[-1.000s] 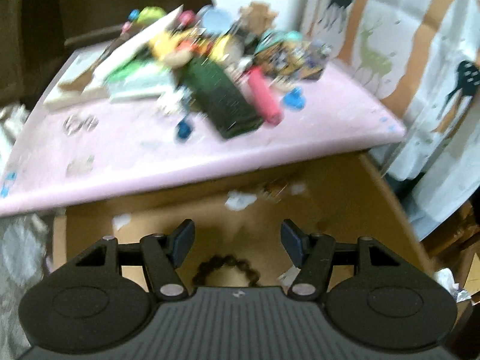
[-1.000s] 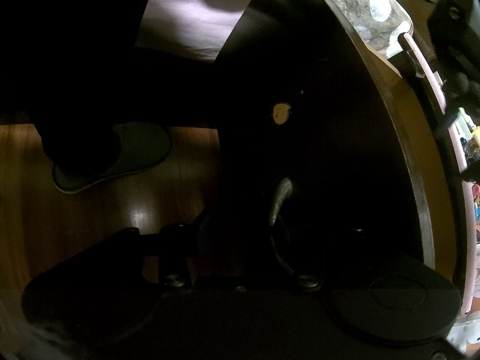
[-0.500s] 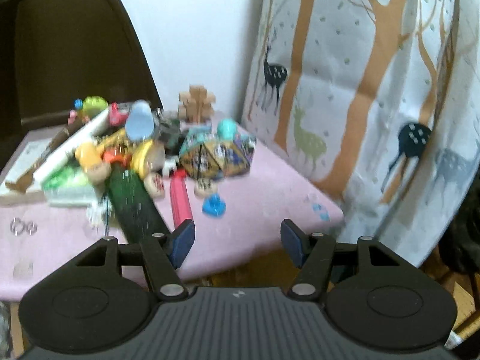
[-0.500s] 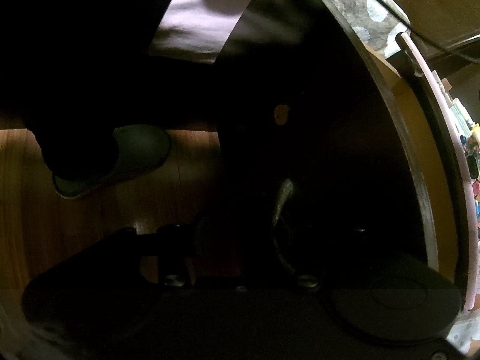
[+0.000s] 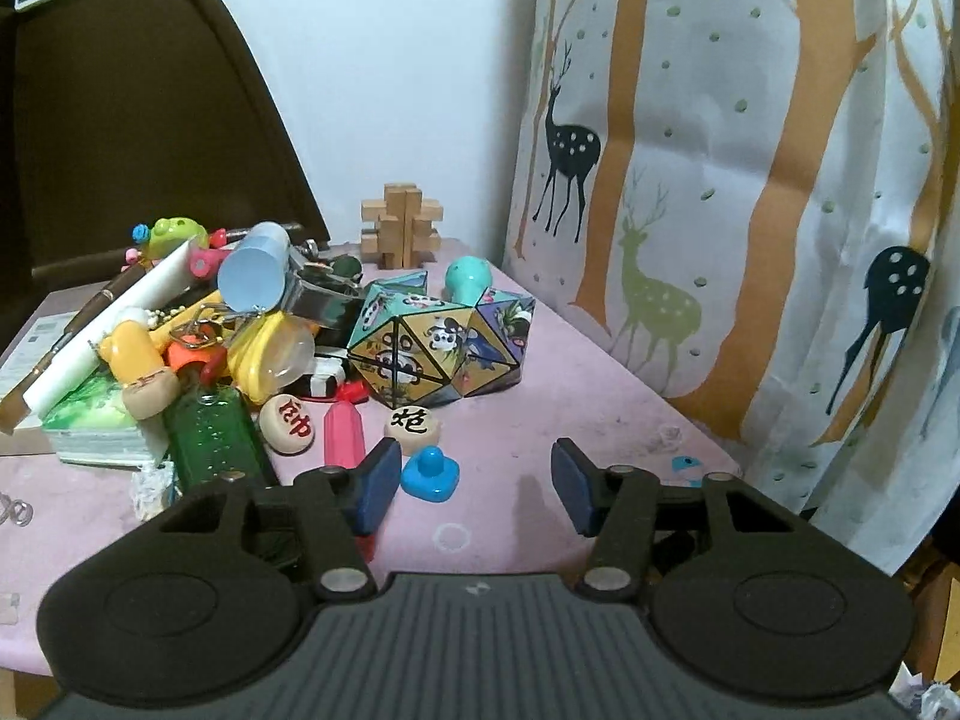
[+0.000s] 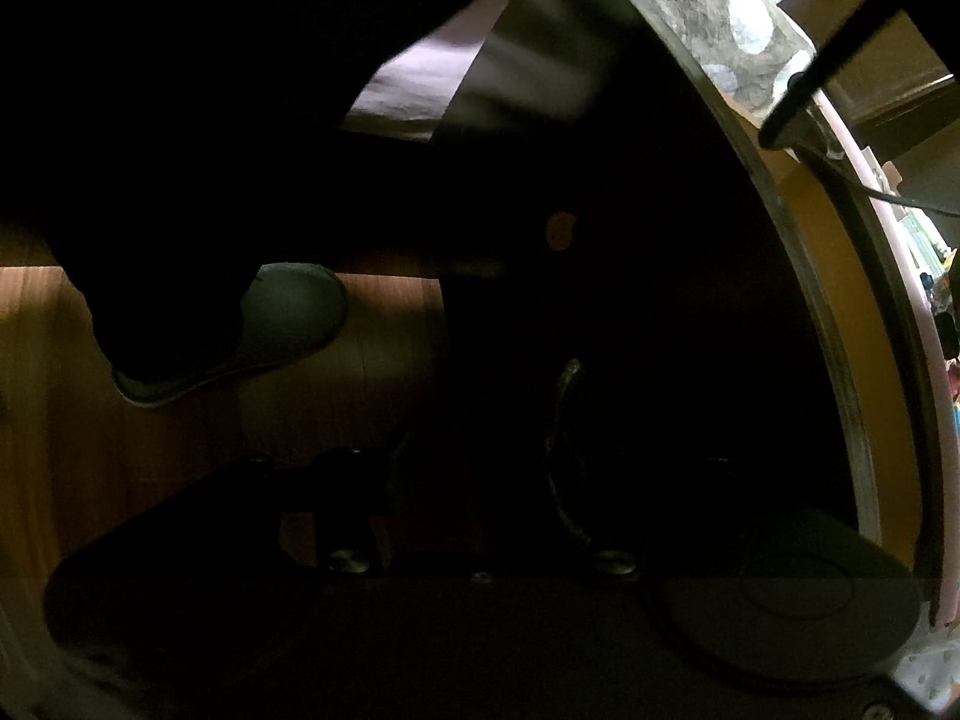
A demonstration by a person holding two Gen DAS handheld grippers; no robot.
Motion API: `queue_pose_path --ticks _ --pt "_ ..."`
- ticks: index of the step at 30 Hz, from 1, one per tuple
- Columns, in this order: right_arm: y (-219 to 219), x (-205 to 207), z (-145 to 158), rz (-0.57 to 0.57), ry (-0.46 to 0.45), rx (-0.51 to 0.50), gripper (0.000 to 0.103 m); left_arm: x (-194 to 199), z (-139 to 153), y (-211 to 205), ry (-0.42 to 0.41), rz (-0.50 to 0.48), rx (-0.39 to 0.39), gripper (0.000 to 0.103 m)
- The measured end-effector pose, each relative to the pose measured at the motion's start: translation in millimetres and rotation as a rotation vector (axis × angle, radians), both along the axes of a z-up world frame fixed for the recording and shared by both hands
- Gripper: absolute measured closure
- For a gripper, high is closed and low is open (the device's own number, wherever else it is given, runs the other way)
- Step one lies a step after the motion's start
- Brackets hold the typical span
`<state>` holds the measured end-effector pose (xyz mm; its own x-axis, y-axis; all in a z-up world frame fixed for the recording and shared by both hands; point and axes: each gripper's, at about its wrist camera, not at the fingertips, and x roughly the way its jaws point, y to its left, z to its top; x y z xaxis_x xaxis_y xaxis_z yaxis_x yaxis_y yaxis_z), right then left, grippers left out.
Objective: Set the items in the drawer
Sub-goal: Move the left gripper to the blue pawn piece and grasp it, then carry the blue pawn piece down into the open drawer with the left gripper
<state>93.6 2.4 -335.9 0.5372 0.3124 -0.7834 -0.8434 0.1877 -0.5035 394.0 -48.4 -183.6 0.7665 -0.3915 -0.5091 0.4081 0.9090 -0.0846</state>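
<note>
A jumbled heap of small colourful toys and trinkets [image 5: 258,330] lies on the pink tabletop's far left; a blue plastic pawn [image 5: 431,473] stands nearest, apart from the pile.

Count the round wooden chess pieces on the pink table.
2 in plain view: red-character chess piece beside the pink tube; black-character chess piece behind the blue pawn. The pile may hide others.

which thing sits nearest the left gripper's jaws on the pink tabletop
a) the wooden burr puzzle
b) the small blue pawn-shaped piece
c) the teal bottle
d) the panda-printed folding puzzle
b: the small blue pawn-shaped piece lies just ahead of the left gripper, beside one jaw, while the panda-printed folding puzzle, the teal bottle and the wooden burr puzzle sit farther back on the pink tabletop.
</note>
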Motion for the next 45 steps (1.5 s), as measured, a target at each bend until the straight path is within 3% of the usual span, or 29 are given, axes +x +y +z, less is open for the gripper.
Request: queue_pose_path --ticks 4,6,14,20,29,45 --pt "1 1 0 -0.003 0.002 0.003 0.052 7 -2 -5 0.009 0.027 0.020 0.048" --pt "1 1 0 -0.001 0.002 0.003 0.052 10 -5 -7 0.022 0.041 0.032 0.055" --pt "1 0 0 0.001 0.004 0.005 0.052 17 -13 -11 0.042 0.094 0.044 0.060" --pt "3 0 4 -0.006 0.006 0.004 0.053 15 -14 -10 0.025 0.104 0.072 0.080" --pt "3 1 4 -0.007 0.007 0.007 0.053 -3 -4 1 0.060 0.057 0.061 0.080" --pt "6 -1 1 -0.030 0.004 -0.012 0.052 -45 2 19 0.109 -0.045 0.108 0.080"
